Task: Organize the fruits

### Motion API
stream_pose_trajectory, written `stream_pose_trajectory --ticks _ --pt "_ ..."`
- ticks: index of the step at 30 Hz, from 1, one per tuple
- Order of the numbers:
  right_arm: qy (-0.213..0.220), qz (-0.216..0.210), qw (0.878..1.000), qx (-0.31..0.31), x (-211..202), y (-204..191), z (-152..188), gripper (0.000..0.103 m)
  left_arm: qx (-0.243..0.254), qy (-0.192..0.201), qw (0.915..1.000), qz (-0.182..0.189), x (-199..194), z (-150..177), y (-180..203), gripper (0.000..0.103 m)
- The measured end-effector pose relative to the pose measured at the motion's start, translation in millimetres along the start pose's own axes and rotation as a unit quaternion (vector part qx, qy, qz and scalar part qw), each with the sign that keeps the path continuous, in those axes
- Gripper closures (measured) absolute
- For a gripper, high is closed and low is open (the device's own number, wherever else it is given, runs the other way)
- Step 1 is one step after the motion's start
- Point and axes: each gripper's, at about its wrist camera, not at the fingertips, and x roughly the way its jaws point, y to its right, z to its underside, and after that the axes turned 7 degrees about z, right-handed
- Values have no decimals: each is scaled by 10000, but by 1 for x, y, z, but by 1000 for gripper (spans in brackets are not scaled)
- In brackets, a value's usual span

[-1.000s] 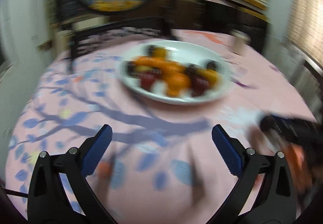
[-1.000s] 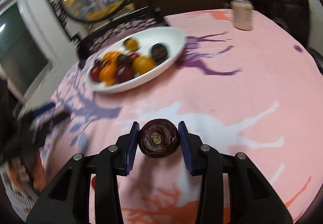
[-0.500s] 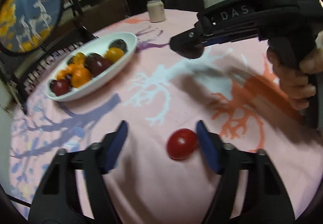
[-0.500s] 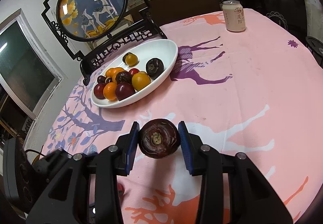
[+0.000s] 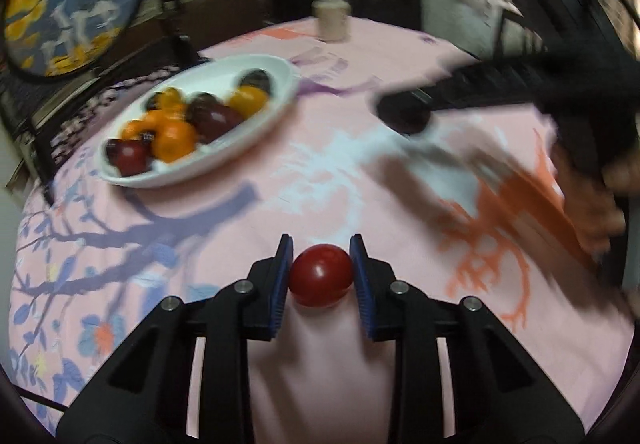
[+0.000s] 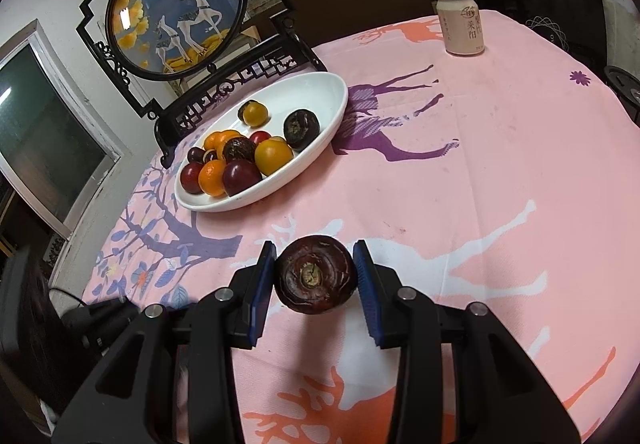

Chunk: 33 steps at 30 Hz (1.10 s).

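Note:
My left gripper [image 5: 321,276] is shut on a small red round fruit [image 5: 321,275] just over the pink tablecloth. My right gripper [image 6: 316,274] is shut on a dark purple-brown round fruit [image 6: 316,274] and holds it above the cloth; it also shows blurred in the left wrist view [image 5: 404,115], right of the plate. A white oval plate [image 6: 324,102] [image 5: 248,148] at the far left holds several orange, yellow, red and dark fruits.
A round deer picture in a black carved stand [image 6: 176,8] stands behind the plate. A pale drink can [image 6: 460,24] stands at the table's far edge. A person's hand [image 5: 592,200] holds the right gripper's handle.
My left gripper has closed on the red fruit, which lay between its open fingers half a second ago. The right gripper still holds the dark fruit, hardly moved.

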Motion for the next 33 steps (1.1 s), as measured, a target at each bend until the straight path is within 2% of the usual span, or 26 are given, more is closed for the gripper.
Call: stream_pose_trajectory --ticks 5,9,11,17,18,19,20,21,24,27,33 --pt "47 -52 10000 -66 5 -13 -14 63 -620 385 9962 -483 -18 -36 -47 73" --pt "197 7 9994 -297 18 -41 -49 63 -1046 516 9853 -1244 -13 -71 -90 73" --pt "274 22 9989 -368 31 -55 -66 63 -1198 506 9811 -1434 -6 -79 -107 73" --pt "305 292 9960 -788 78 -86 -82 63 -1847 424 9729 -1324 25 -80 -149 72" --pt "280 308 9955 -855 82 -86 -82 60 -1847 410 9728 -1333 27 -80 -150 59" --pt "292 315 9953 -866 83 -85 -82 57 -1836 423 9725 -1367 28 -78 -150 36" --pt "346 309 9952 -861 81 -83 -82 49 -1825 515 9717 -1406 25 -78 -149 28" --pt "400 291 9951 -854 79 -82 -81 45 -1789 599 9712 -1457 22 -78 -146 24" --pt "480 270 9949 -842 69 -79 -79 45 -1671 638 9723 -1503 19 -79 -137 23" --pt "484 218 9955 -784 60 -76 -75 45 -1606 678 9737 -1466 15 -75 -130 16" --pt "619 111 9963 -579 31 -62 -64 44 -1743 760 9690 -1576 -2 -50 -120 12"
